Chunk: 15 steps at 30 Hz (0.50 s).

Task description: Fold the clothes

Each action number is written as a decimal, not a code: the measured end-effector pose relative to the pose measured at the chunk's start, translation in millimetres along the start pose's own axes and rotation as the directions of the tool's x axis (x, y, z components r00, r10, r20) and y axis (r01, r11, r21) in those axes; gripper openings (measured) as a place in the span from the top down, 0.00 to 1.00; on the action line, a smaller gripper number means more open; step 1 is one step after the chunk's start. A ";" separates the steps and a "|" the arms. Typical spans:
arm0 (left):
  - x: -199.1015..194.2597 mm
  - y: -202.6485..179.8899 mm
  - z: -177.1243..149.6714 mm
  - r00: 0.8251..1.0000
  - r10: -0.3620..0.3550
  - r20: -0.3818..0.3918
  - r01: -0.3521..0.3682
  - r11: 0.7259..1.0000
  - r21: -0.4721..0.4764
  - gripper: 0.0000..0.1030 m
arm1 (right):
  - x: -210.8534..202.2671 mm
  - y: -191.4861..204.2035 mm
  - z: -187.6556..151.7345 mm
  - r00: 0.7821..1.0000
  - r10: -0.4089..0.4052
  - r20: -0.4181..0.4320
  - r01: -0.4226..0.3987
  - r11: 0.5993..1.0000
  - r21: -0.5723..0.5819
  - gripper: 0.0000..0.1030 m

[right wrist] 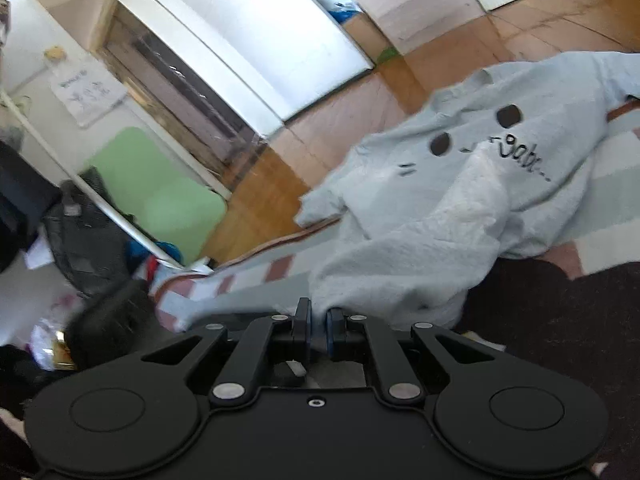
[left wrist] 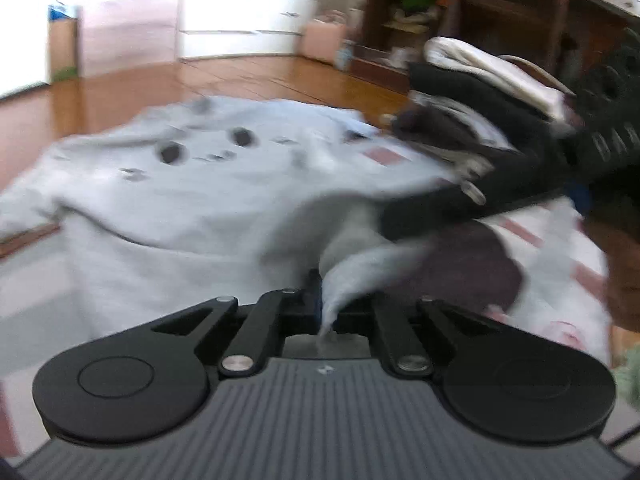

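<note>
Checked mat [right wrist: 256, 276] on wood floor | left gripper [left wrist: 325, 308] clenched on grey sweatshirt [left wrist: 192, 200] hem | right gripper [right wrist: 318, 326] pinching its edge | sweatshirt's neck toward 12 o'clock

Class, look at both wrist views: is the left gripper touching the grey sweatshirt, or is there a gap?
Touching. In the left wrist view, a fold of the grey sweatshirt runs into the left gripper, pinched between its closed jaws.

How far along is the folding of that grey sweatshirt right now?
Early. Done: the grey sweatshirt lies spread face up on the checked rug. In hand: the left gripper and the right gripper each pinch a bit of its fabric. Left: no finished fold shows; one sleeve lies out on the floor.
</note>
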State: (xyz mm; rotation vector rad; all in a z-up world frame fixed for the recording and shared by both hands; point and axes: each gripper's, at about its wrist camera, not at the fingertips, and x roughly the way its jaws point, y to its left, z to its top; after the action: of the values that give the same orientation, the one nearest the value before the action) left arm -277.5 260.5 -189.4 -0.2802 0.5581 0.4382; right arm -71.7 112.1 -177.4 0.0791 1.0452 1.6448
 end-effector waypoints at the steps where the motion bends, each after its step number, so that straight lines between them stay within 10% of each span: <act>1: -2.8 9.1 4.7 0.999 0.040 0.011 -0.040 0.999 -0.026 0.96 | 0.1 -2.8 -1.4 1.000 -0.023 -0.004 0.023 1.000 0.010 0.85; 7: -22.1 90.9 13.6 0.963 0.270 -0.003 -0.261 0.926 -0.272 0.96 | 2.9 -12.4 -17.2 0.963 -0.265 -0.050 0.259 0.960 -0.106 0.84; 11: -20.8 123.0 1.6 0.950 0.302 -0.076 -0.306 0.862 -0.403 0.96 | 10.0 -17.4 -24.6 0.929 -0.362 -0.080 0.347 0.925 -0.153 0.77; 15: -19.5 120.8 2.8 0.946 0.320 -0.059 -0.316 0.862 -0.396 0.96 | 23.1 -17.1 -17.8 0.913 -0.402 -0.066 0.386 0.906 -0.174 0.57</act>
State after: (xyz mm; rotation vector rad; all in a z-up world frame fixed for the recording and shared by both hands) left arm -348.1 360.5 -192.7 -0.5848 0.5034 0.8806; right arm -77.1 120.2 -209.7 -0.3070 0.9307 1.3617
